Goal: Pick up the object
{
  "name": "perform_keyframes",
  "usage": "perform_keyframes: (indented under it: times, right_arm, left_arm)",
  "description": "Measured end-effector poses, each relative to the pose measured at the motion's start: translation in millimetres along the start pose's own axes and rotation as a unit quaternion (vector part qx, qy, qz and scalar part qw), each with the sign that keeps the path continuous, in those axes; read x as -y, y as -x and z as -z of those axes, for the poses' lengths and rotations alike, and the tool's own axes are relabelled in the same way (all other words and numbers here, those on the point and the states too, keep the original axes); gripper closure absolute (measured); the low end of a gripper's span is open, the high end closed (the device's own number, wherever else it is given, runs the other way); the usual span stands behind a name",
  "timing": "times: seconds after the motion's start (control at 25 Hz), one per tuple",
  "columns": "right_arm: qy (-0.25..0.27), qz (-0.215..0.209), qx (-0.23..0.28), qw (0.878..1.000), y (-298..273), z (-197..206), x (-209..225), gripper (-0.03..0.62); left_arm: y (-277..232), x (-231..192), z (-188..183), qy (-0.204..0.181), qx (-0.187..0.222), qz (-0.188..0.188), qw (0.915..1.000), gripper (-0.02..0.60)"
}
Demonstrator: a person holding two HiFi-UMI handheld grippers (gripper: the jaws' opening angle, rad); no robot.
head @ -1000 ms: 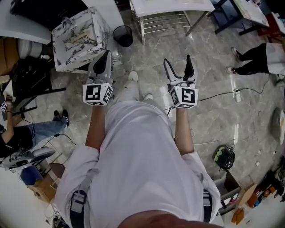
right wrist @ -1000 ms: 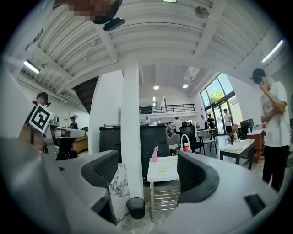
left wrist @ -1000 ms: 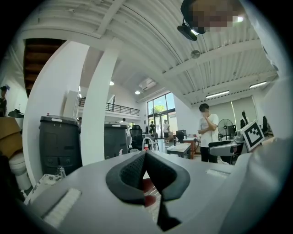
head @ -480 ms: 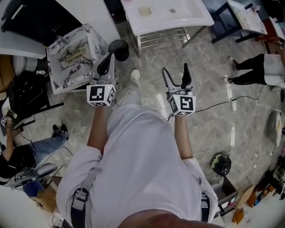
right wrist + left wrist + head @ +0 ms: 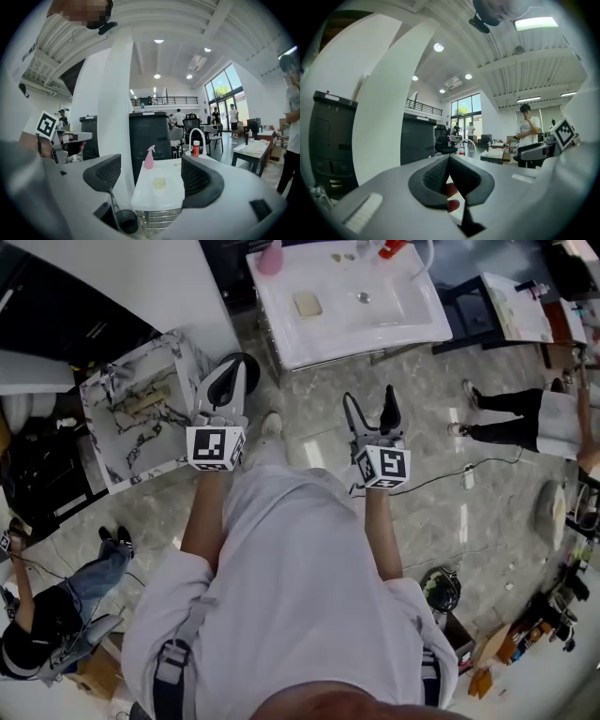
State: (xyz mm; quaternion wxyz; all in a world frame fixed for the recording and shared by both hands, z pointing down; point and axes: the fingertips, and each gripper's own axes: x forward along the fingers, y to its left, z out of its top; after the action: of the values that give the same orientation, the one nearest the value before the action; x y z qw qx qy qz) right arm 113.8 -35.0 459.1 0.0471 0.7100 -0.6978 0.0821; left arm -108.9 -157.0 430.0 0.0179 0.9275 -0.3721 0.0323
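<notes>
A white sink table (image 5: 412,320) stands ahead of me on the floor. On it lie a pale yellow block (image 5: 307,304), a pink spray bottle (image 5: 270,257) and a red bottle (image 5: 394,247) beside the tap. The right gripper view shows the same yellow block (image 5: 160,183), pink bottle (image 5: 149,157) and red bottle (image 5: 196,148) between its jaws, well beyond them. My right gripper (image 5: 370,396) is open and empty, short of the table. My left gripper (image 5: 228,371) is shut with nothing in it; its pads (image 5: 436,176) meet at the tips.
A marbled box (image 5: 141,409) sits on the floor at the left, a black bin (image 5: 251,362) just beyond my left gripper. A white pillar (image 5: 141,287) rises at the far left. A person (image 5: 525,418) stands at the right, another (image 5: 56,615) sits at the lower left. A cable (image 5: 450,470) crosses the floor.
Both grippers have travelled forward together toward the white table, whose top and objects have come into view. Neither gripper's jaws have changed.
</notes>
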Motion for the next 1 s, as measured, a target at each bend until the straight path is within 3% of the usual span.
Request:
perform_keyframes:
  times: [0.2,0.44,1.0]
  right_arm:
    - [-0.015,-0.001,-0.023,1.000,-72.7,5.1,10.4,0.189]
    - [-0.019,-0.022,-0.050,0.998,-132.2,15.5,20.0,0.181]
    - [-0.028,-0.079,-0.121,0.989,-221.1,80.5,45.1,0.163]
  left_arm:
    - [-42.8,-35.3,-0.8,0.007,-0.001,-0.001,1.0000,0.581]
    - [-65.5,-49.7,8.4,0.014,-0.020,-0.016,0.9996,0.581]
    - [-80.0,-61.0,13.4,-0.001,-0.050,-0.100,0.9937,0.581]
